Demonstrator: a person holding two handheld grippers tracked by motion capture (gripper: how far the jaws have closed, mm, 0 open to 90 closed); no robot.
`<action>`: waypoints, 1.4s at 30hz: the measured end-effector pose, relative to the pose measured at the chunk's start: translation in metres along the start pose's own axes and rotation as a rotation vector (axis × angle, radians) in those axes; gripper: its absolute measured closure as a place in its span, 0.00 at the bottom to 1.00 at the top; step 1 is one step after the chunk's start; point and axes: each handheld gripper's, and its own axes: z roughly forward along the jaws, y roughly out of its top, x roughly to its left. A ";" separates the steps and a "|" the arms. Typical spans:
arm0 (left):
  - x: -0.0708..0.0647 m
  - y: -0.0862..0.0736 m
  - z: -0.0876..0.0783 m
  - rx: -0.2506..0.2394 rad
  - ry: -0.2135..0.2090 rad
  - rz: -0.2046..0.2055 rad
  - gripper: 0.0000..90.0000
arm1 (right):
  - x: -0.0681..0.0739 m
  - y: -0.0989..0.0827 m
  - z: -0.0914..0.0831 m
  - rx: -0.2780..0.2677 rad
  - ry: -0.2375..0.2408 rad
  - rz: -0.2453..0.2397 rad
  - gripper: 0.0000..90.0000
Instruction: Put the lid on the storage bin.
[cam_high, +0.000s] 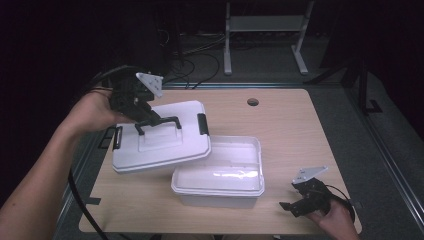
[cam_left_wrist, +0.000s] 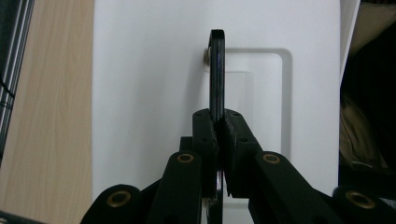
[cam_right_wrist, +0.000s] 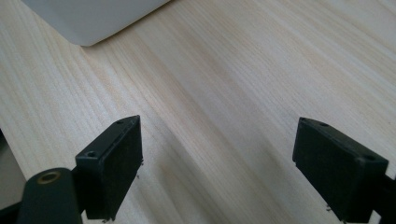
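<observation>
Left tool (cam_left_wrist: 218, 128) clamping lid handle (cam_left_wrist: 216, 74), right tool (cam_right_wrist: 219, 163) agape

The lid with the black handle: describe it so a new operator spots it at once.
On the wooden table, look at the left half, beside the open white box. The lid is the flat white panel tilted over that box's left rim, hanging from the left gripper, which is shut on its black handle. Black latches at both ends mark it.
</observation>
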 end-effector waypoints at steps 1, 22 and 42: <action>-0.001 0.004 0.002 -0.003 -0.007 0.007 0.94 | 0.000 0.000 0.000 0.000 0.000 0.000 0.17; -0.022 0.070 0.042 0.027 -0.087 0.131 0.94 | 0.000 0.000 -0.005 -0.022 -0.010 0.006 0.17; -0.029 0.101 0.065 0.020 -0.132 0.156 0.94 | 0.000 -0.002 -0.007 -0.029 -0.014 0.005 0.17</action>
